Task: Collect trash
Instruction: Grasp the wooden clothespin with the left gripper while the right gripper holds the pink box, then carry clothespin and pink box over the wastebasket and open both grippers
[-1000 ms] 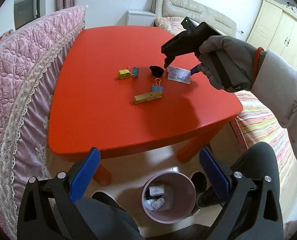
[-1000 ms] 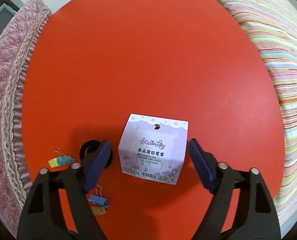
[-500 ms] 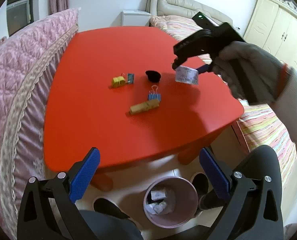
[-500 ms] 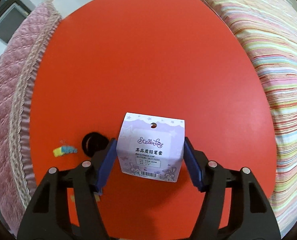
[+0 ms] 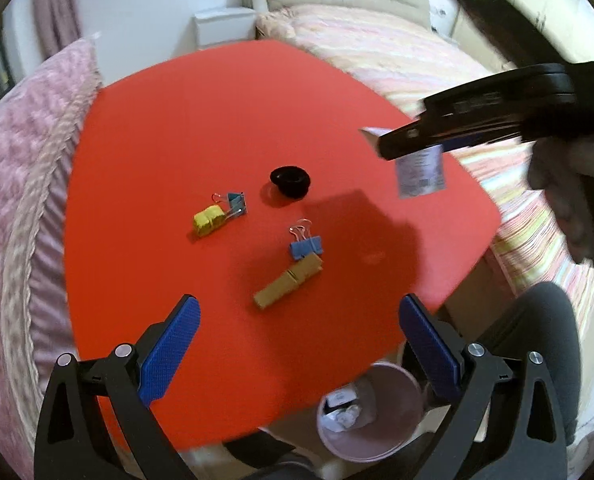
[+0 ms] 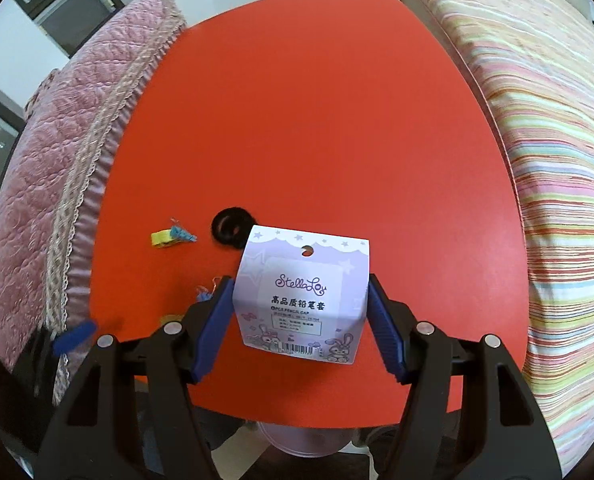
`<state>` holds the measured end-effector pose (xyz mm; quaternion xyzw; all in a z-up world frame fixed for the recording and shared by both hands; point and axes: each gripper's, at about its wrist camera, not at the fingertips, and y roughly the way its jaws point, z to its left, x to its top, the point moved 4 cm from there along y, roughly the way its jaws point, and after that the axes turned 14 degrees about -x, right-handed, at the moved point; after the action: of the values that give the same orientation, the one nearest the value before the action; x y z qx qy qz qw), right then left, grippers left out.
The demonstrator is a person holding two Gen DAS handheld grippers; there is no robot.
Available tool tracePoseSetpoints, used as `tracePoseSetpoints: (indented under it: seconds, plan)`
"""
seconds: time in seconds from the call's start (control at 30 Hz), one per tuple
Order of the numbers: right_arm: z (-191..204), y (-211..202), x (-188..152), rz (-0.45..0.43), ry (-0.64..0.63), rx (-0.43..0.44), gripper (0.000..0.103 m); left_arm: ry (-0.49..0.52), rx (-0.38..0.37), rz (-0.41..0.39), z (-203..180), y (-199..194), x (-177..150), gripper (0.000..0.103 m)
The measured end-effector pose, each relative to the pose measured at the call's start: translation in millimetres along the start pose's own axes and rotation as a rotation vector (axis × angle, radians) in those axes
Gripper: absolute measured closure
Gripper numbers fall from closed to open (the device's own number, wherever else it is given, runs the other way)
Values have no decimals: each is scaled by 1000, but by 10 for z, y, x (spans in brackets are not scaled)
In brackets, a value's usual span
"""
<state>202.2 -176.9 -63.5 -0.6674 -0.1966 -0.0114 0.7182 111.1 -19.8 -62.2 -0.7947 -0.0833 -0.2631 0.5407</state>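
The right gripper (image 6: 301, 320) clamps a glossy lilac cardboard box (image 6: 303, 296) between ribbed blue pads, above the smooth red table (image 6: 317, 120). The left gripper (image 5: 301, 344) gapes wide, empty

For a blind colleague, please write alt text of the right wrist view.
The right claw grips a small purple box between its blue pads, above a red table. A black ring lies behind it.
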Motion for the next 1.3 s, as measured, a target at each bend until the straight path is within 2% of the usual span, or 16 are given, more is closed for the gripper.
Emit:
tracePoseSetpoints:
  seconds: [0.23,0.3,0.4,0.53,0.6,0.7,0.93,1.13,1.3]
  plan:
    - [-24,-36,-35,0,-7,6,39,25,-43,95,173,372,92,11]
    - [-22,-36,-34,1,-7,8,39,18,-56,119,233,468,92,26]
    - [-50,-29,-52,2,-9,10,39,9,-62,141,283,553,56,40]
    - [-50,-18,-72,1,-19,21,39,-4,-71,127,321,551,45,59]
    - [-31,-15,-83,1,-25,25,39,-5,-65,130,326,539,36,79]
    - [7,-16,-88,-1,-31,32,39,-8,-62,131,328,522,-14,89]
    - [36,-50,-149,-13,-42,51,39,-51,-54,84,318,388,-67,91]
    - [-2,-240,-280,-68,-63,60,39,-89,-46,6,212,66,-150,91]
    - [-57,-423,-464,-112,-86,63,39,-99,-5,-53,46,-231,-236,91]
